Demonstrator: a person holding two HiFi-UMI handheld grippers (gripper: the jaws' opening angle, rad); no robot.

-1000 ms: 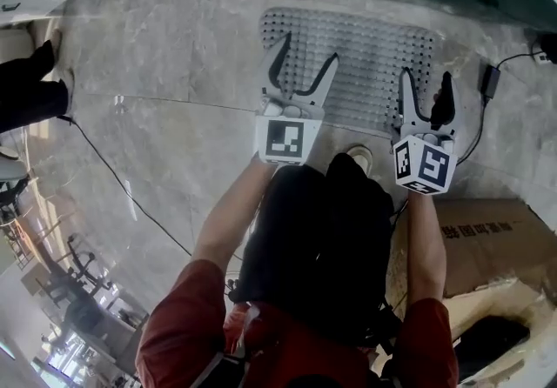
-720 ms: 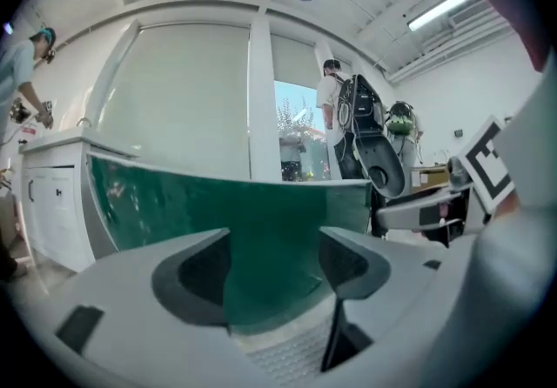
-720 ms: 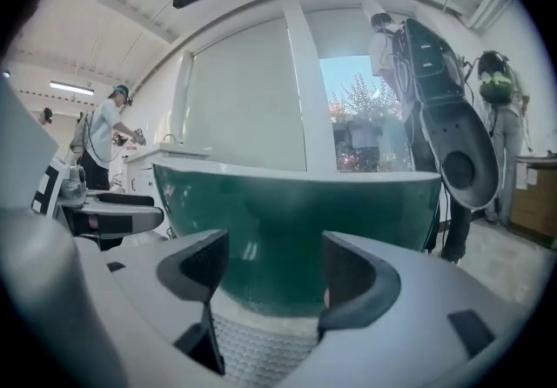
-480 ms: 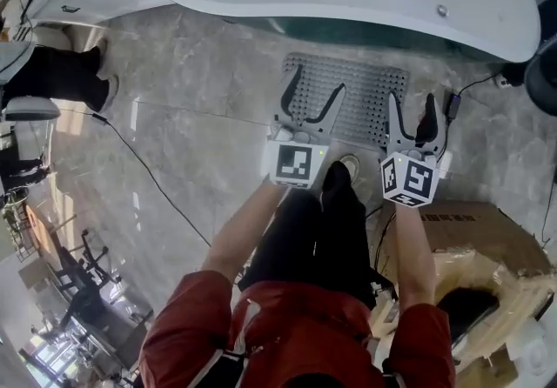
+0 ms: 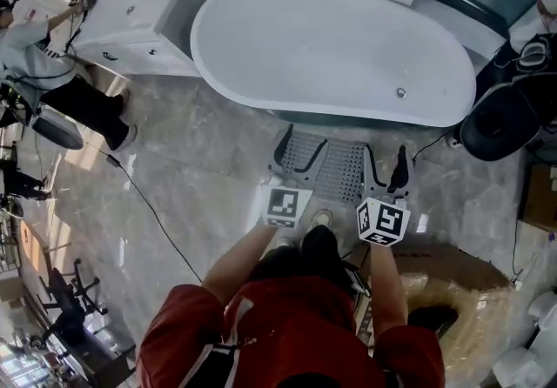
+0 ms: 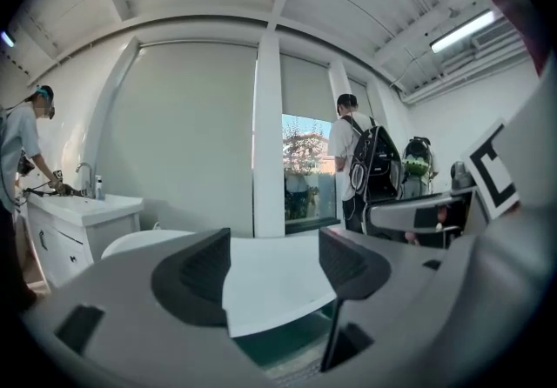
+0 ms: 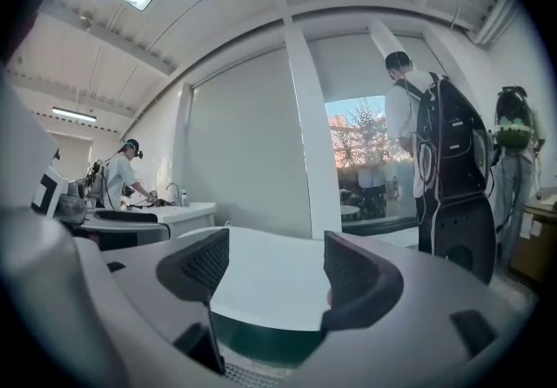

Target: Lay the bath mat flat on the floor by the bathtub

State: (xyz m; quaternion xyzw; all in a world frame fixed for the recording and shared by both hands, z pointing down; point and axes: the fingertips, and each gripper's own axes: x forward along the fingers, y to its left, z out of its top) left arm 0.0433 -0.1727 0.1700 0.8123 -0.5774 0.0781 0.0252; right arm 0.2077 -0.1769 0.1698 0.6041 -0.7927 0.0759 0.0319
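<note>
Lying flat below left gripper [image 5: 302, 141], right gripper [image 5: 384, 156]; bath mat [image 5: 338, 173] by bathtub [image 5: 331, 47]

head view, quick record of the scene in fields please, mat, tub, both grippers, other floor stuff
bath mat: grey, studded, lying flat on the floor, long edge along the bathtub
bathtub: white, oval, just beyond the bath mat
left gripper: jaws apart, nothing between them, above the bath mat
right gripper: jaws apart, nothing between them, above the bath mat
cardboard box: on the floor at the person's right
cable: black, across the floor at the left
task state: bath mat appears laid out by the bathtub
</note>
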